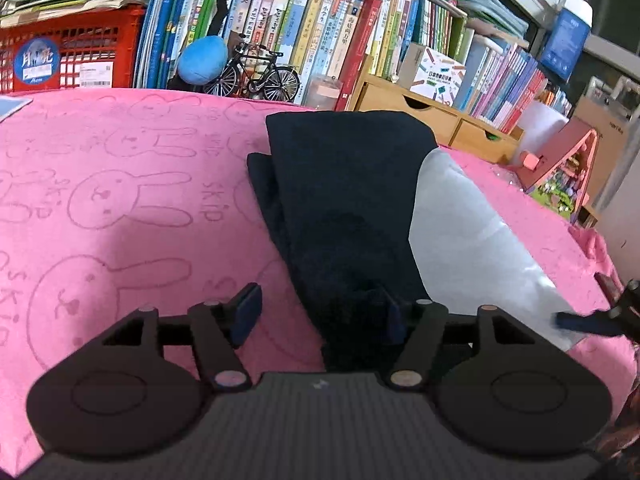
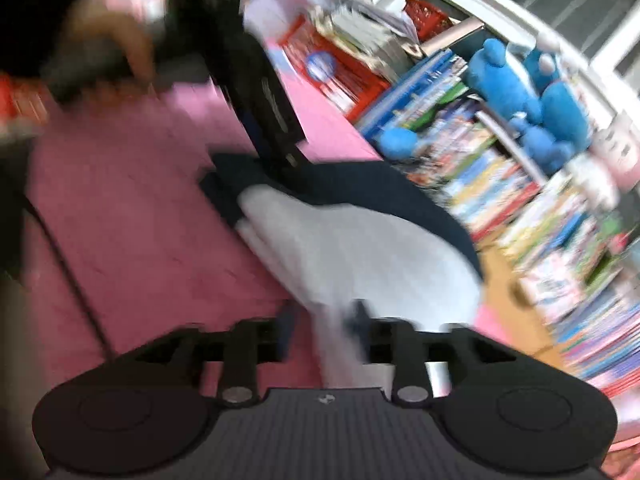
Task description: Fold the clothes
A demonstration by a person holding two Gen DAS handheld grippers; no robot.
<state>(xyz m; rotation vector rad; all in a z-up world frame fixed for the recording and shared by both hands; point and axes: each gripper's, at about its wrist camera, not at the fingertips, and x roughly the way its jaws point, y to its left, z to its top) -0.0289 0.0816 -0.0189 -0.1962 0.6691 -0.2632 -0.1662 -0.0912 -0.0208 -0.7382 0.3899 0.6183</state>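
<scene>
A folded garment lies on the pink rabbit-print cloth (image 1: 120, 200). Its dark navy part (image 1: 344, 200) lies left and its light grey part (image 1: 472, 240) right. My left gripper (image 1: 320, 312) is open, its jaws wide, with the navy fabric's near end between the fingers. My right gripper's fingertip (image 1: 580, 322) shows at the grey part's right edge. The right wrist view is blurred by motion: my right gripper (image 2: 326, 332) is open over the grey part's (image 2: 360, 248) near end, with the navy part (image 2: 400, 192) beyond and the left gripper (image 2: 264, 108) above it.
Shelves of books (image 1: 320, 40) line the back, with a red crate (image 1: 72, 56), a blue plush (image 1: 202, 58) and a model bicycle (image 1: 256, 72). A wooden drawer unit (image 1: 420, 108) and a pink toy house (image 1: 560, 168) stand at the right.
</scene>
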